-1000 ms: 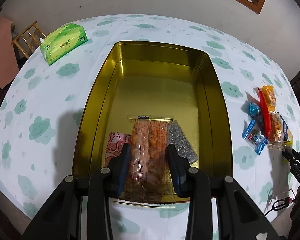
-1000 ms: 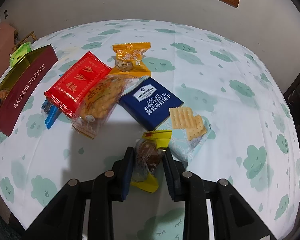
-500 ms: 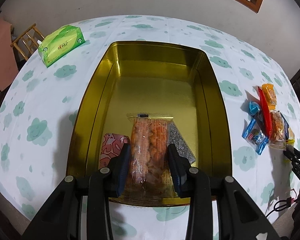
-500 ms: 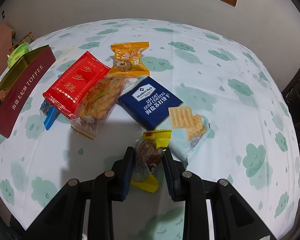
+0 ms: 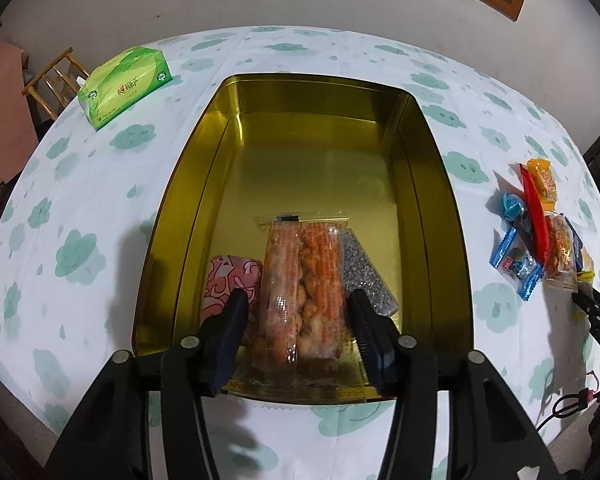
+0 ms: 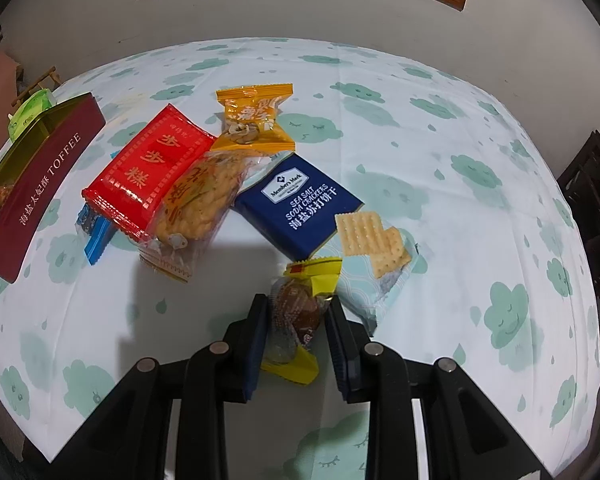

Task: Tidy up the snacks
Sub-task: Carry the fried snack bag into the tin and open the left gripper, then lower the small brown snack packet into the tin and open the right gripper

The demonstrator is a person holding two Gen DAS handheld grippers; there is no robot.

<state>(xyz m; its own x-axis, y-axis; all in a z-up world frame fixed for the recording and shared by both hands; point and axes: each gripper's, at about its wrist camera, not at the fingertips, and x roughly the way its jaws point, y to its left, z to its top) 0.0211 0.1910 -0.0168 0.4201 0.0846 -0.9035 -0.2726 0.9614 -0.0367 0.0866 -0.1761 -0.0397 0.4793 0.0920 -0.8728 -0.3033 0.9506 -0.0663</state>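
Your table (image 5: 100, 200) fills both views under a white cloth printed with green clouds. On it, the gold tin (image 5: 180, 216) takes the centre of your left wrist view, long axis running from 6 to 12 o'clock; in your right wrist view its maroon side (image 6: 40, 184), lettered TOFFEE, sits at 9 o'clock. A green tissue pack (image 5: 126, 86) lies on the cloth at 10 o'clock from the tin, well apart from it.

Inside the tin, at its 6 o'clock end, the clear packet of orange snacks (image 5: 304, 292) lies lengthwise. A pink patterned packet (image 5: 228, 280) touches it at 9 o'clock, and a grey speckled packet (image 5: 364, 276) at 3 o'clock.

Your left gripper (image 5: 298, 326) straddles the orange packet. Its jaws have just been opening, and both pads now stand clear of the wrapper with a gap on each side, so nothing is gripped.

In your right wrist view, the loose snacks cluster from 10 to 1 o'clock of the gripper: a navy soda cracker pack (image 6: 300, 204), a red packet (image 6: 148, 172), a clear packet of round biscuits (image 6: 204, 200) overlapping the red one, an orange packet (image 6: 254, 116) at 12 o'clock, and a blue wrapper (image 6: 94, 236) half hidden beneath the red packet.

Your right gripper (image 6: 296, 316) is clamped on a small yellow-ended wrapped sweet (image 6: 296, 312), pads pressing both sides, its top just beside the navy pack's near corner.
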